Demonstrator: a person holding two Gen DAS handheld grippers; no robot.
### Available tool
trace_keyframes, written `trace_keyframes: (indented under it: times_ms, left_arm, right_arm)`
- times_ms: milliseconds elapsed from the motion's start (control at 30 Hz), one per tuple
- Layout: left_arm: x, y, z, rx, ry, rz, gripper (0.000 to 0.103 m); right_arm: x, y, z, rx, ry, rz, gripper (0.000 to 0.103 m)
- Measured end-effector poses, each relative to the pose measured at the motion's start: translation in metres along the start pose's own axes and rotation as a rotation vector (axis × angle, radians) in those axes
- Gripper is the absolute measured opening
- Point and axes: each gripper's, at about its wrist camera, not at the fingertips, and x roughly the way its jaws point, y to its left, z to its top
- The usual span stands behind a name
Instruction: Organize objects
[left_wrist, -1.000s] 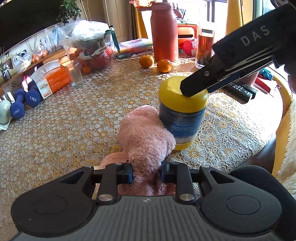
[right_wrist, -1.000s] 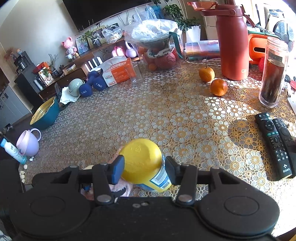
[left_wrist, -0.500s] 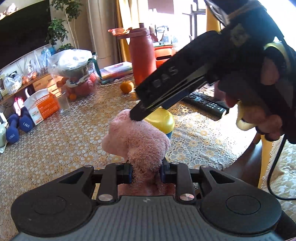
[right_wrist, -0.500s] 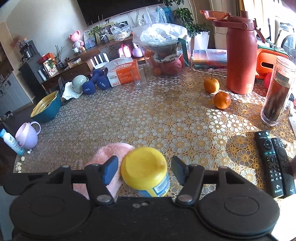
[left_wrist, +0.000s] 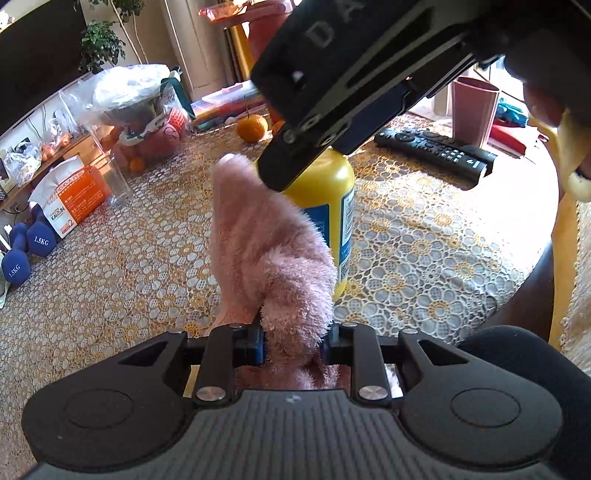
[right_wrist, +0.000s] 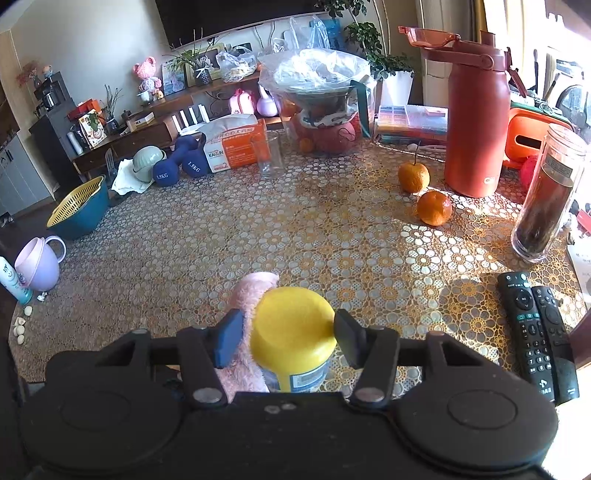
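The left claw (left_wrist: 295, 341) stays clenched on the pink plush toy (left_wrist: 269, 251), now raised off the bench (left_wrist: 424, 258). Just ahead and right, the right claw (right_wrist: 286, 338) has spread wide around the yellow-capped bottle (right_wrist: 291, 332), releasing it upright. Judging by this, the bottle is placed; the toy goes next.

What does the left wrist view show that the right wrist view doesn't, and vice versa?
Only left wrist: the left gripper shut on the fluffy pink plush toy, and the pink plastic bin.

Only right wrist: the right gripper open around the bottle's cap, the blue-and-yellow colander, and the lilac mug.

Both: the yellow-capped blue-labelled bottle, the plush against it, the black remotes, and the blue dumbbells.
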Motion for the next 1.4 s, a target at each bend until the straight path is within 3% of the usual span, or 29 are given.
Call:
trace_keyframes:
  times_ms: [133, 233, 333, 533, 667, 800, 1233, 1400]
  left_arm:
    - [0.001, 0.015, -0.009, -0.043, 0.023, 0.011, 0.025]
    - [-0.013, 0.021, -0.01, -0.054, -0.003, 0.014, 0.025]
    - [-0.028, 0.025, -0.009, -0.074, -0.033, 0.005, 0.025]
    - [-0.046, 0.033, 0.0, -0.113, -0.088, 0.006, 0.025]
    - [-0.057, 0.033, 0.011, -0.12, -0.126, 0.0, 0.025]
    - [-0.06, 0.03, 0.019, -0.118, -0.15, -0.025, 0.025]
    - [-0.001, 0.02, 0.003, -0.071, -0.014, -0.018, 0.025]
    - [0.0, 0.024, -0.01, -0.059, 0.006, -0.007, 0.025]
  right_arm:
    - [0.002, -0.001, -0.001, 0.004, 0.014, 0.006, 0.042]
    - [0.007, -0.005, -0.003, 0.021, 0.036, -0.004, 0.034]
    - [0.007, -0.01, -0.006, 0.046, 0.048, 0.009, 0.034]
    - [-0.004, -0.017, -0.003, 0.048, 0.025, 0.005, 0.039]
    - [-0.004, -0.021, 0.006, 0.063, 0.009, 0.019, 0.056]
    - [0.0, -0.018, 0.01, 0.064, 0.008, 0.049, 0.059]
    - [0.007, -0.011, 0.005, 0.042, 0.004, 0.061, 0.044]
    - [0.009, -0.008, 0.003, 0.029, 0.018, 0.053, 0.043]
